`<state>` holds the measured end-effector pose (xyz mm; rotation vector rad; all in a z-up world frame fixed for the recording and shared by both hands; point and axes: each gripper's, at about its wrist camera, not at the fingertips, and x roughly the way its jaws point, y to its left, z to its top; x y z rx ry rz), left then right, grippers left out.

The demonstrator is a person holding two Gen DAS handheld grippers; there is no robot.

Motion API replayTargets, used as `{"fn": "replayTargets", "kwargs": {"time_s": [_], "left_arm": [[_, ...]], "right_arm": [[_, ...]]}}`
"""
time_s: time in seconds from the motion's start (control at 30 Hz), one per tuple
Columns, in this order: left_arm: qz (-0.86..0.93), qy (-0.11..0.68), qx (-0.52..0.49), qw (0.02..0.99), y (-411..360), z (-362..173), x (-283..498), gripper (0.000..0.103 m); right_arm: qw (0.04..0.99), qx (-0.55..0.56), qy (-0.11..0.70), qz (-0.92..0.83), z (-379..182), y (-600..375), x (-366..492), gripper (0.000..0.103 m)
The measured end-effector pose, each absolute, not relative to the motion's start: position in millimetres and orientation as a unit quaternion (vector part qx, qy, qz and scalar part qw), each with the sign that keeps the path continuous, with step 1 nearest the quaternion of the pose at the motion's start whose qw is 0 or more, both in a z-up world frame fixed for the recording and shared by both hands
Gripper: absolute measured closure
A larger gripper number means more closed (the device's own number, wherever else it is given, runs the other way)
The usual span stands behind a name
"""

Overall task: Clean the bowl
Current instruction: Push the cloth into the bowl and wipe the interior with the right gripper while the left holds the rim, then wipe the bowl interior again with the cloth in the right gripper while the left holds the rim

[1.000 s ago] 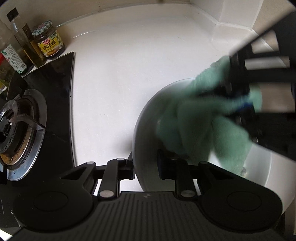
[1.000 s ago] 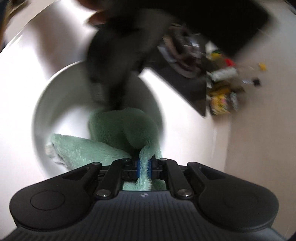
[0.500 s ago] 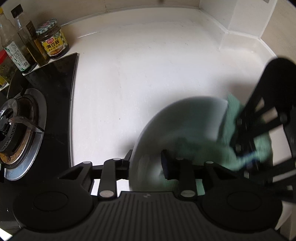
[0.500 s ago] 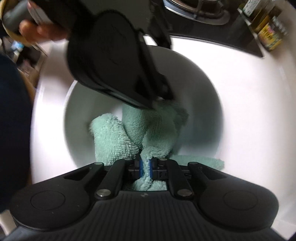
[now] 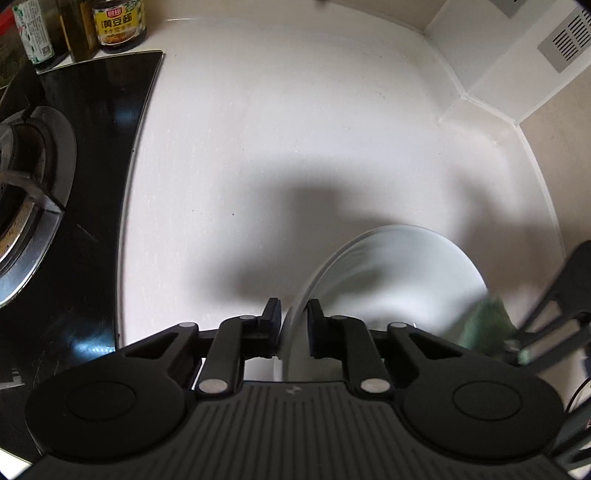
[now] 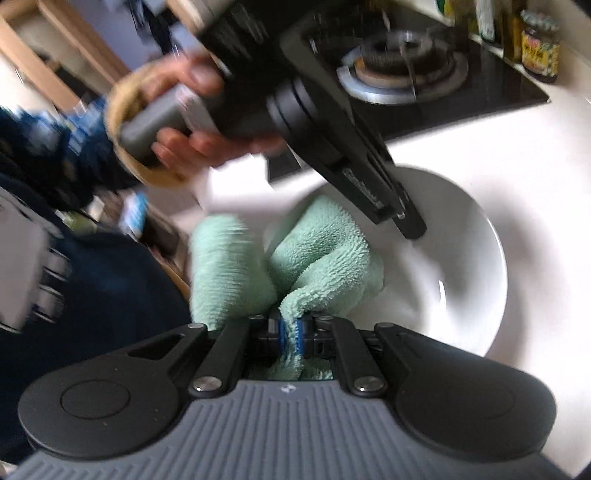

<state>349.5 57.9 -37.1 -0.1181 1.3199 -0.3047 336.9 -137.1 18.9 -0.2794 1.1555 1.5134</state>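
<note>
A white bowl rests on the white counter. Its near rim sits between the fingers of my left gripper, which is shut on it; the bowl shows blurred at lower right in the left wrist view. My right gripper is shut on a mint-green fluffy cloth, which lies bunched against the bowl's left inner side. In the left wrist view the cloth is a green smear at the bowl's right edge, beside the right gripper's black frame. A hand holds the left gripper's handle.
A black glass gas hob with a steel burner ring lies left of the bowl. A sauce jar and bottles stand behind it. The counter ends at a tiled wall corner. A person's dark sleeve is close by.
The cloth has swept from the bowl's middle to its right edge in the left wrist view. The left gripper has tilted, so the bowl sits lower and further right in its view.
</note>
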Motion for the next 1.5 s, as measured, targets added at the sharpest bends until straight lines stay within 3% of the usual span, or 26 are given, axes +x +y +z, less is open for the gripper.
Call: {"fn": "replayTargets", "kwargs": {"time_s": [0.13, 0.27, 0.33, 0.43, 0.57, 0.7, 0.8, 1.0, 1.13, 1.33, 1.5], "left_arm": [[-0.136, 0.609, -0.041, 0.78, 59, -31, 344, 0.096], [-0.13, 0.616, -0.041, 0.776, 61, -33, 343, 0.097], [-0.129, 0.619, -0.044, 0.773, 61, -34, 343, 0.097], [-0.129, 0.622, -0.053, 0.771, 64, -37, 341, 0.097], [-0.124, 0.609, -0.058, 0.781, 64, -37, 334, 0.094], [-0.107, 0.597, -0.054, 0.793, 60, -39, 331, 0.086], [-0.102, 0.595, -0.058, 0.795, 58, -40, 332, 0.085], [-0.095, 0.596, -0.067, 0.795, 58, -39, 331, 0.085], [-0.097, 0.599, -0.075, 0.791, 70, -38, 326, 0.091], [-0.104, 0.598, -0.062, 0.792, 70, -39, 323, 0.092], [-0.105, 0.593, -0.061, 0.796, 70, -39, 319, 0.093]], "right_arm": [[0.683, -0.193, 0.449, 0.543, 35, -144, 342, 0.097], [0.724, -0.301, 0.379, 0.492, 34, -123, 332, 0.097], [0.716, -0.353, 0.342, 0.496, 23, -109, 324, 0.097], [0.645, -0.525, 0.263, 0.489, -14, -74, 295, 0.097], [0.575, -0.594, 0.283, 0.485, -31, -66, 283, 0.097], [0.557, -0.509, 0.45, 0.477, -26, -55, 301, 0.097], [0.558, -0.422, 0.518, 0.492, -16, -58, 311, 0.097], [0.606, -0.25, 0.512, 0.555, 14, -84, 312, 0.097], [0.658, -0.176, 0.469, 0.563, 42, -108, 321, 0.098], [0.773, -0.266, 0.381, 0.433, 55, -107, 374, 0.098], [0.754, -0.272, 0.424, 0.421, 30, -120, 369, 0.098]]}}
